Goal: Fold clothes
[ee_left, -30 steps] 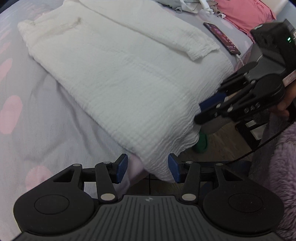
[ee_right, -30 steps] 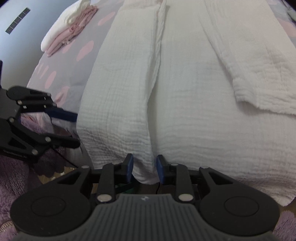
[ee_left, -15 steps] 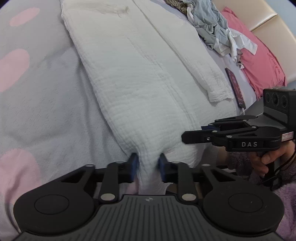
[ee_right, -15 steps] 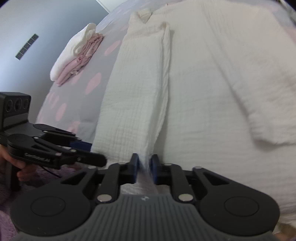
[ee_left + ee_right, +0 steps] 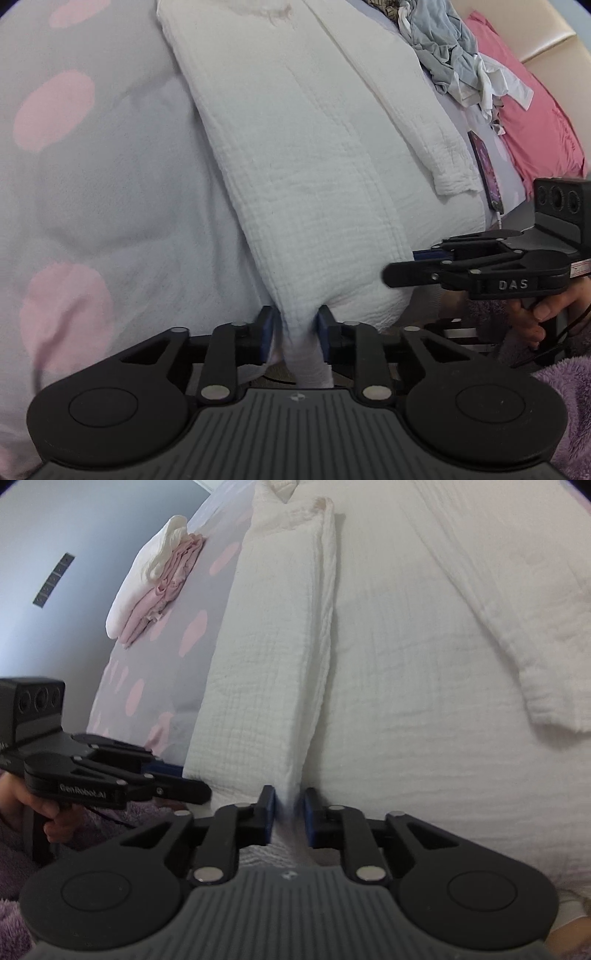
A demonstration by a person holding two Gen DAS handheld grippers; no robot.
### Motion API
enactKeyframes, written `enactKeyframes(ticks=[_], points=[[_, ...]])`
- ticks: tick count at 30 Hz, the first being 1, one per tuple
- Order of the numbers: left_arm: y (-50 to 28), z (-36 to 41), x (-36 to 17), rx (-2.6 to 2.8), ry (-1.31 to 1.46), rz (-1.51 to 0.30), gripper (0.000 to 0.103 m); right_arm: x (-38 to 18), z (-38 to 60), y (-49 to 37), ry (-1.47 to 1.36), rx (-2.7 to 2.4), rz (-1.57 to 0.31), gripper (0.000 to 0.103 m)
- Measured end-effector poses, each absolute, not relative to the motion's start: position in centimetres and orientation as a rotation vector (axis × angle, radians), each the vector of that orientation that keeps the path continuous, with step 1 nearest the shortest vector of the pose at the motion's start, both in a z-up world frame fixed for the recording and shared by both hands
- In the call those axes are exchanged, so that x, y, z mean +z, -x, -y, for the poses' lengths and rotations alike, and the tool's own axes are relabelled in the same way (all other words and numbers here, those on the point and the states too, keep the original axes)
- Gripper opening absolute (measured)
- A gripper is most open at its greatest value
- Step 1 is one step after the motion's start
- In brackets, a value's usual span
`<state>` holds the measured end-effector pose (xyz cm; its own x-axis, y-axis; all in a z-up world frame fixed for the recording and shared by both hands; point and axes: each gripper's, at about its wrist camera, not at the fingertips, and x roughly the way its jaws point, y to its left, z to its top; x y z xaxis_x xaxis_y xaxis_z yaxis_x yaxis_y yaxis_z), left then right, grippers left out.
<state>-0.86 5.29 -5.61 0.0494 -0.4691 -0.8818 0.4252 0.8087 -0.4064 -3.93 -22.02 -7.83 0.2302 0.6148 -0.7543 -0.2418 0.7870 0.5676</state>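
The white garment [image 5: 317,192] lies lengthwise on the bed [image 5: 110,206], its hem at the near edge, both sides and a sleeve already turned in. The left gripper [image 5: 295,334] has hem cloth between its jaws, which have just been opening; the pads look barely off it. The right gripper [image 5: 289,818] likewise straddles the hem, jaws just opening. The crosswise folds look still undone. Folded clothes [image 5: 155,579] sit at the far edge; an unfolded heap [image 5: 454,62] waits.
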Motion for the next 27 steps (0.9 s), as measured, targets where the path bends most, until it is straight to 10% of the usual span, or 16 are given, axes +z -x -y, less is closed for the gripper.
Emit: enactKeyframes(ticks=[9,24,27], points=[[-3.6,-5.9,-2.3,-0.568,0.040,-1.195,0.044,-6.6,23.6,3.0,-0.294,0.521,-1.124,0.037],[-18.7,-4.3,-1.4,-0.402,0.079,-1.042,0.030,-5.6,19.6,-2.8,-0.096,0.476,-1.015,0.037],[-23.1,-3.2,-1.0,-0.312,0.034,-1.010,0.043,-5.5,18.8,-3.9,-0.065,0.473,-1.006,0.037]])
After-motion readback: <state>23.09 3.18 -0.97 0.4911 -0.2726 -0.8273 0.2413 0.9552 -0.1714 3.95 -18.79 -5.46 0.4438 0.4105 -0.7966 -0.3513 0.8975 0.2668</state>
